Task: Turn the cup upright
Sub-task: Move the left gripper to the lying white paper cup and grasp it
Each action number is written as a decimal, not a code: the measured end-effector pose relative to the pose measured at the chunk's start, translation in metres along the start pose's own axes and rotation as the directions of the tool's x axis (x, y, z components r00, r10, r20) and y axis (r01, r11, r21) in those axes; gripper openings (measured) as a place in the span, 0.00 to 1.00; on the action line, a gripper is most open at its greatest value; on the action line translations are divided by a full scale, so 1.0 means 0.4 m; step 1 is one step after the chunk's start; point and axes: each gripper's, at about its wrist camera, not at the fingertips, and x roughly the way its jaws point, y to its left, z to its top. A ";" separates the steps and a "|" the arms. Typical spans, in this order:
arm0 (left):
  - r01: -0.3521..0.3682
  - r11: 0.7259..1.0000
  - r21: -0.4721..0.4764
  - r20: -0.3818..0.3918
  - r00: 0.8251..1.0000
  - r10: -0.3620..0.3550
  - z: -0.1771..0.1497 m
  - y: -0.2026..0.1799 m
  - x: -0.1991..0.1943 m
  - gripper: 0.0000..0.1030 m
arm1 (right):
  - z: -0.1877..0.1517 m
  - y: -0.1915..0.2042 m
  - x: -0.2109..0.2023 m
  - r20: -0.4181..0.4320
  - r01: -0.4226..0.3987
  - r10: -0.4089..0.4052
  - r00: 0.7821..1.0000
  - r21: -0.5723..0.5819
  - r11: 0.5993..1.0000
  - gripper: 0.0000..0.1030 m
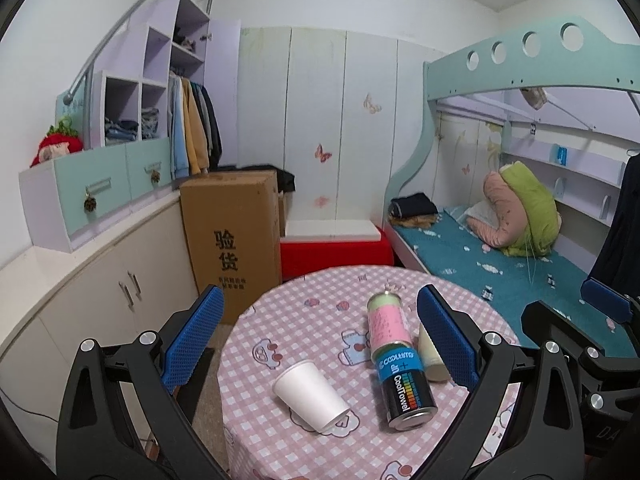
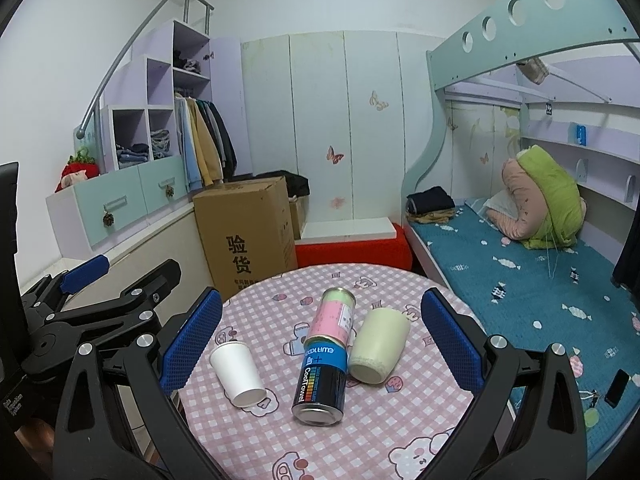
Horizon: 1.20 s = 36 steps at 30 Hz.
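Observation:
A white paper cup (image 1: 310, 396) lies on its side on the round table with the pink checked cloth (image 1: 312, 312); it also shows in the right wrist view (image 2: 237, 372). A cream cup (image 2: 379, 345) lies on its side to the right of a tall can (image 2: 326, 356); in the left wrist view the cream cup (image 1: 430, 354) is partly hidden behind a finger. My left gripper (image 1: 320, 344) is open and empty above the table's near edge. My right gripper (image 2: 320, 344) is open and empty, and the can and cream cup lie between its fingers.
The CoolTowel can (image 1: 396, 364) lies on the table between the two cups. A cardboard box (image 1: 232, 240) and a red stool (image 1: 336, 252) stand behind the table. A bunk bed (image 1: 500, 264) is on the right, cabinets (image 1: 100, 288) on the left.

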 end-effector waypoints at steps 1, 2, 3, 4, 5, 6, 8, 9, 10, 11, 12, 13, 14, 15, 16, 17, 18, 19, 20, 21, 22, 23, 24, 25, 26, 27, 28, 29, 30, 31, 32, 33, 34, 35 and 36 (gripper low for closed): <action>0.007 1.000 -0.004 -0.022 1.000 -0.007 -0.003 0.004 0.015 0.94 | -0.005 0.000 0.016 -0.013 -0.003 0.003 1.000 0.001 1.000 0.93; 0.016 1.000 -0.013 -0.046 0.999 -0.016 -0.006 0.011 0.031 0.94 | -0.007 -0.001 0.027 -0.024 -0.007 0.007 1.000 0.002 1.000 0.93; 0.020 1.000 -0.024 -0.069 0.997 -0.022 -0.011 0.018 0.047 0.95 | -0.010 -0.002 0.038 -0.034 -0.010 0.010 0.999 0.003 1.000 0.93; 0.020 0.999 -0.034 -0.088 0.996 -0.023 -0.013 0.024 0.062 0.95 | -0.016 -0.002 0.057 -0.050 -0.010 0.010 0.999 0.003 1.000 0.93; 0.019 0.999 -0.043 -0.105 0.994 -0.023 -0.020 0.030 0.077 0.94 | -0.019 -0.002 0.068 -0.062 -0.010 0.010 0.998 0.002 1.000 0.93; 0.013 0.998 -0.053 -0.128 0.992 -0.020 -0.027 0.038 0.096 0.94 | -0.025 -0.001 0.083 -0.076 -0.011 0.011 0.997 0.001 1.000 0.93; 0.003 0.997 -0.077 -0.181 0.983 -0.017 -0.046 0.054 0.135 0.94 | -0.039 -0.005 0.117 -0.108 -0.014 0.014 0.994 0.007 1.000 0.93; 0.002 0.996 -0.089 -0.197 0.980 -0.020 -0.054 0.061 0.149 0.94 | -0.047 -0.006 0.137 -0.128 -0.014 0.016 0.992 0.010 1.000 0.93; -0.005 0.995 -0.102 -0.222 0.975 -0.018 -0.063 0.069 0.166 0.94 | -0.056 -0.008 0.158 -0.147 -0.015 0.017 0.989 0.013 1.000 0.93; -0.010 0.994 -0.110 -0.247 0.969 -0.017 -0.073 0.075 0.183 0.94 | -0.061 -0.007 0.169 -0.157 -0.016 0.018 0.988 0.015 1.000 0.93; -0.011 0.993 -0.117 -0.266 0.964 -0.020 -0.081 0.080 0.197 0.94 | -0.068 -0.009 0.186 -0.172 -0.015 0.017 0.985 0.017 1.000 0.93; -0.015 0.992 -0.126 -0.290 0.957 -0.023 -0.092 0.086 0.214 0.94 | -0.071 -0.010 0.195 -0.182 -0.013 0.017 0.983 0.018 1.000 0.93; -0.021 0.991 -0.135 -0.311 0.950 -0.023 -0.104 0.090 0.229 0.94 | -0.078 -0.013 0.210 -0.196 -0.010 0.014 0.981 0.022 1.000 0.93; -0.029 0.989 -0.142 -0.335 0.942 -0.021 -0.119 0.092 0.246 0.94 | -0.086 -0.016 0.227 -0.210 -0.006 0.011 0.978 0.026 1.000 0.93; -0.034 0.989 -0.146 -0.359 0.933 -0.021 -0.134 0.094 0.264 0.94 | -0.094 -0.019 0.243 -0.225 -0.003 0.009 0.974 0.030 1.000 0.93; -0.038 0.988 -0.149 -0.377 0.926 -0.021 -0.142 0.094 0.278 0.94 | -0.100 -0.022 0.253 -0.235 -0.001 0.009 0.972 0.033 0.999 0.93; -0.044 0.987 -0.152 -0.404 0.914 -0.022 -0.160 0.093 0.296 0.94 | -0.107 -0.025 0.263 -0.245 0.001 0.007 0.970 0.035 0.999 0.93; -0.045 0.986 -0.158 -0.424 0.905 -0.026 -0.172 0.092 0.310 0.94 | -0.118 -0.030 0.279 -0.264 0.005 0.005 0.965 0.038 0.999 0.93; -0.047 0.985 -0.164 -0.436 0.900 -0.030 -0.182 0.091 0.321 0.94 | -0.125 -0.031 0.288 -0.273 0.006 0.005 0.962 0.040 0.999 0.93; -0.058 0.983 -0.172 -0.457 0.889 -0.027 -0.195 0.091 0.337 0.94 | -0.136 -0.035 0.300 -0.288 0.007 0.006 0.958 0.044 0.999 0.93; -0.068 0.981 -0.180 -0.471 0.882 -0.026 -0.202 0.091 0.348 0.94 | -0.144 -0.037 0.309 -0.300 0.007 0.007 0.954 0.046 0.999 0.93; -0.076 0.978 -0.192 -0.480 0.877 -0.026 -0.211 0.090 0.360 0.94 | -0.151 -0.039 0.317 -0.311 0.006 0.009 0.951 0.050 0.999 0.93; -0.088 0.974 -0.210 -0.492 0.870 -0.027 -0.223 0.089 0.372 0.94 | -0.158 -0.039 0.326 -0.318 0.007 0.010 0.948 0.051 0.999 0.93; -0.097 0.970 -0.222 -0.507 0.861 -0.030 -0.235 0.087 0.382 0.94 | -0.168 -0.044 0.337 -0.332 0.010 0.008 0.943 0.053 0.999 0.93; -0.101 0.968 -0.228 -0.525 0.851 -0.034 -0.246 0.082 0.393 0.94 | -0.173 -0.045 0.343 -0.339 0.011 0.008 0.941 0.055 0.998 0.93; -0.107 0.968 -0.227 -0.541 0.840 -0.034 -0.260 0.077 0.407 0.94 | -0.178 -0.050 0.351 -0.349 0.013 0.008 0.937 0.059 0.998 0.93; -0.115 0.968 -0.221 -0.551 0.834 -0.027 -0.270 0.075 0.419 0.94 | -0.183 -0.054 0.357 -0.356 0.016 0.007 0.934 0.063 0.998 0.93; -0.125 0.969 -0.214 -0.562 0.827 -0.017 -0.279 0.072 0.427 0.94 | -0.186 -0.056 0.359 -0.360 0.018 0.007 0.933 0.066 0.998 0.93; -0.133 0.968 -0.211 -0.570 0.822 -0.011 -0.290 0.072 0.435 0.94 | -0.191 -0.061 0.365 -0.367 0.020 0.007 0.930 0.070 0.997 0.93; -0.147 0.966 -0.212 -0.575 0.818 -0.001 -0.299 0.075 0.442 0.94 | -0.193 -0.064 0.367 -0.370 0.022 0.006 0.929 0.073 0.997 0.93; -0.156 0.965 -0.210 -0.580 0.815 0.006 -0.305 0.075 0.448 0.94 | -0.198 -0.069 0.374 -0.378 0.024 0.007 0.926 0.078 0.997 0.93; -0.162 0.965 -0.206 -0.588 0.809 0.011 -0.315 0.077 0.456 0.94 | -0.203 -0.071 0.377 -0.383 0.024 0.009 0.924 0.081 0.996 0.93; -0.162 0.966 -0.202 -0.595 0.803 0.011 -0.318 0.076 0.461 0.94 | -0.208 -0.073 0.382 -0.389 0.021 0.013 0.921 0.084 0.996 0.93; -0.157 0.967 -0.199 -0.603 0.798 0.005 -0.325 0.077 0.467 0.94 | -0.211 -0.070 0.385 -0.392 0.019 0.016 0.920 0.085 0.996 0.93; -0.152 0.968 -0.199 -0.604 0.797 0.001 -0.327 0.076 0.473 0.94 | -0.215 -0.069 0.388 -0.397 0.017 0.018 0.918 0.084 0.996 0.93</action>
